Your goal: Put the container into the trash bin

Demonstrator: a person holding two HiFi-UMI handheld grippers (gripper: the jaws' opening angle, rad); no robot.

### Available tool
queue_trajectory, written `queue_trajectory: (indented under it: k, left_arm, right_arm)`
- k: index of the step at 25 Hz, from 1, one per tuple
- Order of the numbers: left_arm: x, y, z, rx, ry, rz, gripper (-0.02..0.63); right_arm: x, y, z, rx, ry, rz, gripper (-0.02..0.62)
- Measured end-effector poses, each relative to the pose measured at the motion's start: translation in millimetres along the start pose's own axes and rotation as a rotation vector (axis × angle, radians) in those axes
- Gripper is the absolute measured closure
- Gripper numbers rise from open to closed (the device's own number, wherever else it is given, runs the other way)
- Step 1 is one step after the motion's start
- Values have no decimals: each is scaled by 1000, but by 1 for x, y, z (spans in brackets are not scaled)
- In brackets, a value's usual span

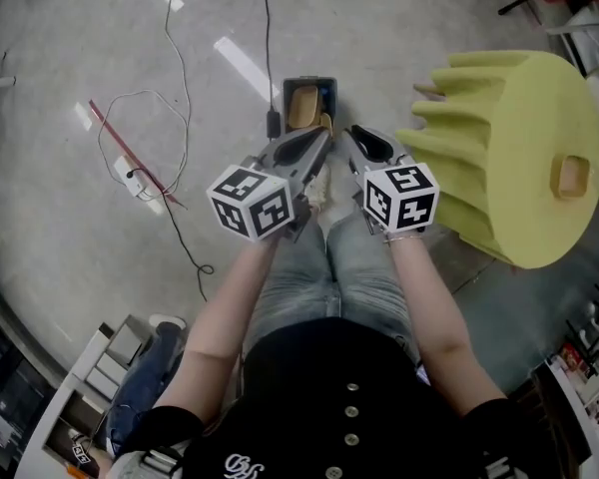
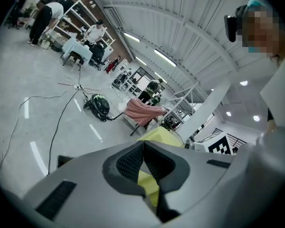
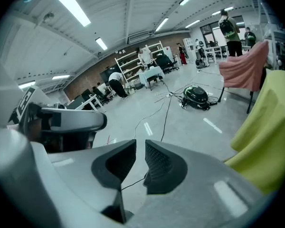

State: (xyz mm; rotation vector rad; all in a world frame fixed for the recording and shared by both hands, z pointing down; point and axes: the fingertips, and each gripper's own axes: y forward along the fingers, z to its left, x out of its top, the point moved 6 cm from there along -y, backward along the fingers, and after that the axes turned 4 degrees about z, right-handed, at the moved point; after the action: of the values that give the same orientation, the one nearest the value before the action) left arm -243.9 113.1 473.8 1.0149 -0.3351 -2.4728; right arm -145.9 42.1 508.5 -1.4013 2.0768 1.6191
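While both are held side by side over the person's legs (image 1: pixel 329 257), the left claw (image 2: pixel 142 145) has its ribbed pads pressed tip to tip with nothing caught in them; only a strip of yellow shows through the gap lower down, behind the jaws. The right claw (image 3: pixel 140 148), just to its right, stands slightly parted. A narrow slot between its pads shows bare floor and a dark cable, and it grips nothing. Just ahead of both claw tips and below them, the small dark trash bin (image 1: pixel 325 86) sits on the floor. The tan container (image 1: pixel 303 106) lies inside it, apart from either claw. To the right of the right claw stands a big yellow-green ribbed block (image 1: pixel 499 158). Farther out, left of the left claw, thin cables (image 1: pixel 180 68) loop over the grey floor beside a red rod (image 1: pixel 130 148). Far ahead of the right claw lie a dark green rounded thing (image 3: pixel 197 95) and a pink cloth (image 3: pixel 242 65) draped on a stand.
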Motion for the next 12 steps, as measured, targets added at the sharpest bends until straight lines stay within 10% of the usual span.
queue_trajectory:
  k: [12]
  left_arm:
    - [52,19,-98,-153,198,-19,594]
  right_arm:
    - [60,-110,-10,-19,-7,-237,540]
